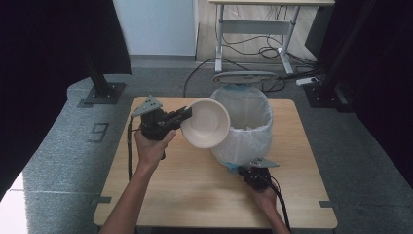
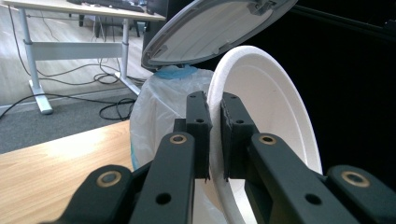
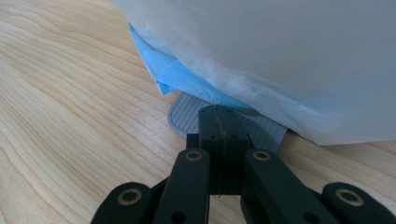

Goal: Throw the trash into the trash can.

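Your left gripper (image 1: pixel 186 115) is up near the back left part of the table (image 1: pixel 195 190). It is pinching the rim of a white bowl (image 1: pixel 207 124), one jaw inside and one outside. The bowl is round, smooth and foamy looking, tipped on its side, just beside the open bin (image 1: pixel 248 131). The bin stands at the back middle of the table. A thin, crinkly white bag (image 2: pixel 159 112) lines it, with a bit of blue plastic (image 3: pixel 187 77) poking out below. Its grey lid (image 2: pixel 215 25) stands up. Your right gripper (image 3: pixel 224 122) is low at the front of the bin, jaws squeezed together with nothing between them, tips resting on the ribbed grey pedal (image 3: pixel 187 116).
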`<state>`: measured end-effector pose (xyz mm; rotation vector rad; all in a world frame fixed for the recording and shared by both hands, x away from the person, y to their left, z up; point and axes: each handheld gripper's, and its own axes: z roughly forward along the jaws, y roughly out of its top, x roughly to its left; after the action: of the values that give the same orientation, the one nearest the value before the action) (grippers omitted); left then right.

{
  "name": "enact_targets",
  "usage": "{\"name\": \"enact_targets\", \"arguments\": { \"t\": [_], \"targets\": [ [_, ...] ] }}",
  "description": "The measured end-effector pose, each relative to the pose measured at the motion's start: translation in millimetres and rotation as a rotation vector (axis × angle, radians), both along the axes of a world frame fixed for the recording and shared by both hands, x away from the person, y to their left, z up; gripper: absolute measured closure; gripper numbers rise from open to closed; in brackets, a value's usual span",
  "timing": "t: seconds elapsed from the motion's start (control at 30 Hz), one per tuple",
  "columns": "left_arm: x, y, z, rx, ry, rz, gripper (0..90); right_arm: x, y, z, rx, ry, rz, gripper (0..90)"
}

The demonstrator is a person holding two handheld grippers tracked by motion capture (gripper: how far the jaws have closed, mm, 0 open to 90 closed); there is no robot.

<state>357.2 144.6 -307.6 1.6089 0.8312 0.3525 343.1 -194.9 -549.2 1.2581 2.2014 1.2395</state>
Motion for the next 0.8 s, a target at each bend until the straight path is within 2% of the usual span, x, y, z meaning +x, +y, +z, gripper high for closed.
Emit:
{"name": "enact_targets", "arguments": {
  "t": [0.4, 0.8],
  "targets": [
    [6.2, -11.3, 4.7, 0.018, -0.003, -0.007, 83.7, -0.1, 0.1, 0.0, -0.001, 0.000, 0.000, 89.5],
    [12.5, -18.5, 7.9, 0.012, 0.000, -0.016, 83.7, 0.0, -0.1, 0.0, 0.000, 0.000, 0.001, 89.5]
  ]
}}
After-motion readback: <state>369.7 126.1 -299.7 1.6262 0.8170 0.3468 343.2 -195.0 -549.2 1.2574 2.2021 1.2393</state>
